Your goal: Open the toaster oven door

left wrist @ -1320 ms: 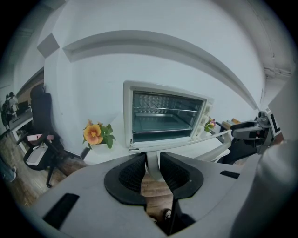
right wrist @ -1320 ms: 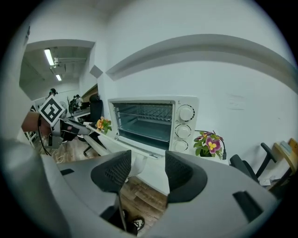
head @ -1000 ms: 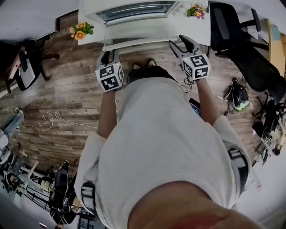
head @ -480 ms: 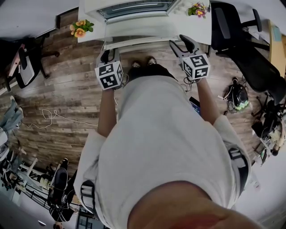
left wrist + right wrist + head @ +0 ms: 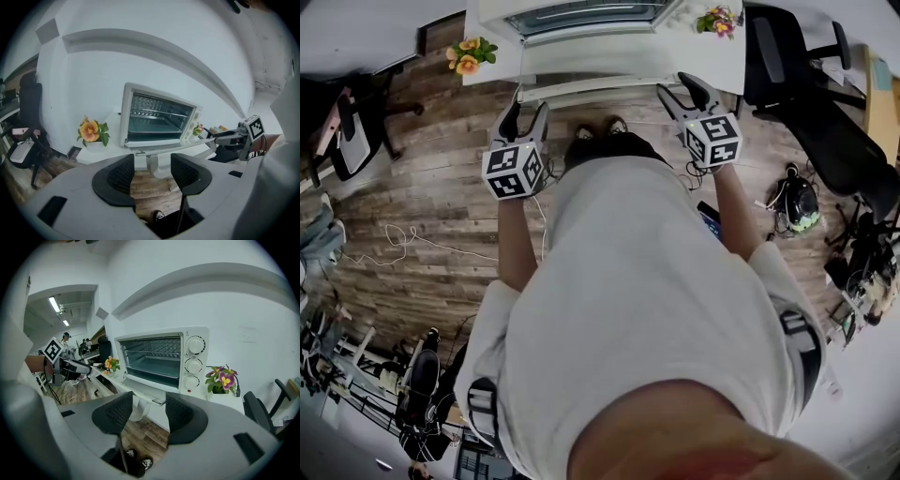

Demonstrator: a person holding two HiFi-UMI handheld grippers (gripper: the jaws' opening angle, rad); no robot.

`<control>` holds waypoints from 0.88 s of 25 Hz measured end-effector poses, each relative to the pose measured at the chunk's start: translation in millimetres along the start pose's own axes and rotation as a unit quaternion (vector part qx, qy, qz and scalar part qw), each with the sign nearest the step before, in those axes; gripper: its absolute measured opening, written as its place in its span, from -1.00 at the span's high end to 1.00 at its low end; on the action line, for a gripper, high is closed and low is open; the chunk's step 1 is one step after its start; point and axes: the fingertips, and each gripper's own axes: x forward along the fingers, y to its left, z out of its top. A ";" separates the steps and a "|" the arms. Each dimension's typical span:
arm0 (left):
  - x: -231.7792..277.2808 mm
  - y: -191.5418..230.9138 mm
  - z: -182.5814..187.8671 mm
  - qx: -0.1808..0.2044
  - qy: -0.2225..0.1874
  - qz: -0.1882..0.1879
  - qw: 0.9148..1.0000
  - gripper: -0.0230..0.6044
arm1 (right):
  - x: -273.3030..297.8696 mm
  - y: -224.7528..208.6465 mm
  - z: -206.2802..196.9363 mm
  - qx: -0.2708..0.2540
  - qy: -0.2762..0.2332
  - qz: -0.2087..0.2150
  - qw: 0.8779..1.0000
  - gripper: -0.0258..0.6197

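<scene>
The toaster oven door (image 5: pixel 595 61) lies flat open at upper centre, so your task looks done. Your left claw (image 5: pixel 526 111) has just been opening and holds nothing; your right claw (image 5: pixel 675 91) gapes wide, empty too.

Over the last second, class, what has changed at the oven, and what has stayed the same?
The left hand-held gripper has just been opening its jaws. It let go of the front edge of the door and drew back slightly from it, with nothing between its jaws now. The right hand-held gripper stayed put, open, and the door stayed folded down.
</scene>
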 end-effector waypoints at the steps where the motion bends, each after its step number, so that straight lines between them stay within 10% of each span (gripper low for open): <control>1: -2.2 1.3 1.3 -0.002 -0.003 0.000 1.000 0.17 | 0.1 0.2 0.2 0.000 0.001 0.001 1.000 0.24; 12: 0.7 12.0 14.1 -0.126 -0.030 -0.042 0.991 0.15 | -0.7 1.9 -5.5 0.000 0.009 0.001 1.000 0.24; 22: 12.5 7.7 -1.3 -0.114 0.006 -0.050 0.992 0.13 | 1.3 2.8 -17.4 0.023 0.015 0.003 1.000 0.21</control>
